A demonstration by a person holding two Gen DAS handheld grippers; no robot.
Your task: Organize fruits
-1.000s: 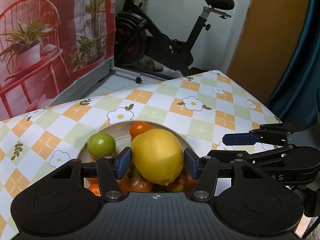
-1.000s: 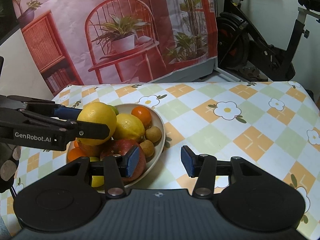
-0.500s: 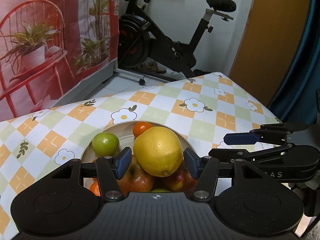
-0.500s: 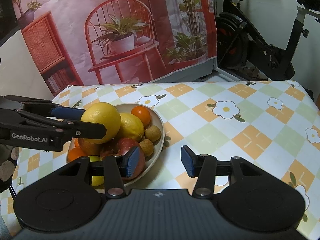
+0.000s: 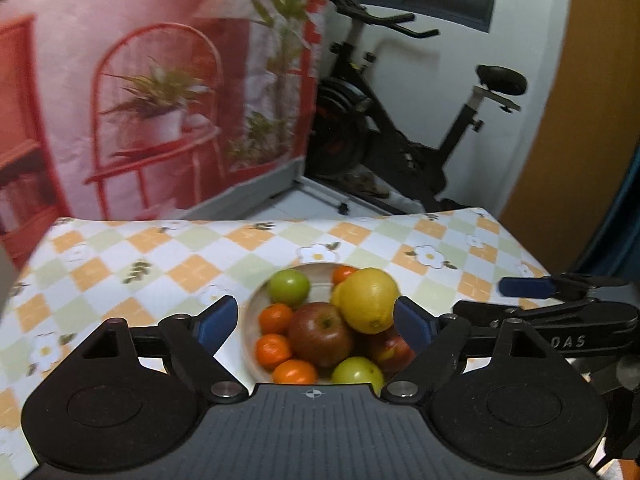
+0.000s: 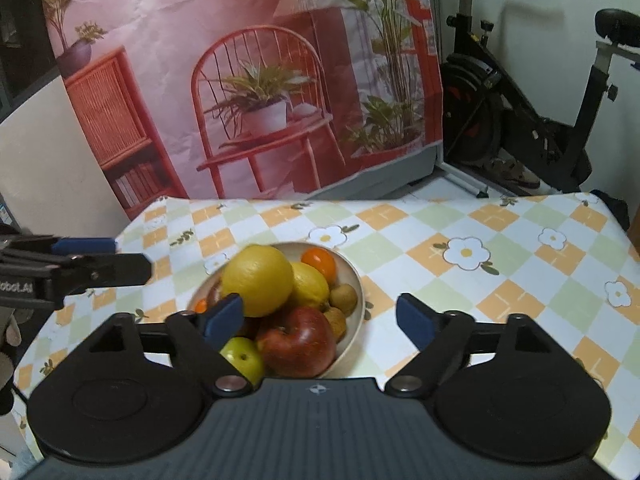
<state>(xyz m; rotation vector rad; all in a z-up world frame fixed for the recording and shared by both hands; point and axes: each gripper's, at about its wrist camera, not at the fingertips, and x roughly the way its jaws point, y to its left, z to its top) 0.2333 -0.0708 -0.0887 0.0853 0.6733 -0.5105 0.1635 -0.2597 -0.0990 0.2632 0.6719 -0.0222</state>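
Soft, even indoor light fills both views, moderately bright, with no hard shadows on the checked floral tablecloth [image 6: 460,280]. The left wrist view is smeared by motion blur: the red printed backdrop [image 5: 140,92] and the black exercise bike [image 5: 400,140] at the far side look soft, and the cloth's pattern is fuzzy. The right wrist view is sharper. Fisheye bending curves the far table edge, and the corners darken to black. Small highlights glint on the large yellow citrus fruit [image 6: 258,280] and the red apple [image 6: 298,340].
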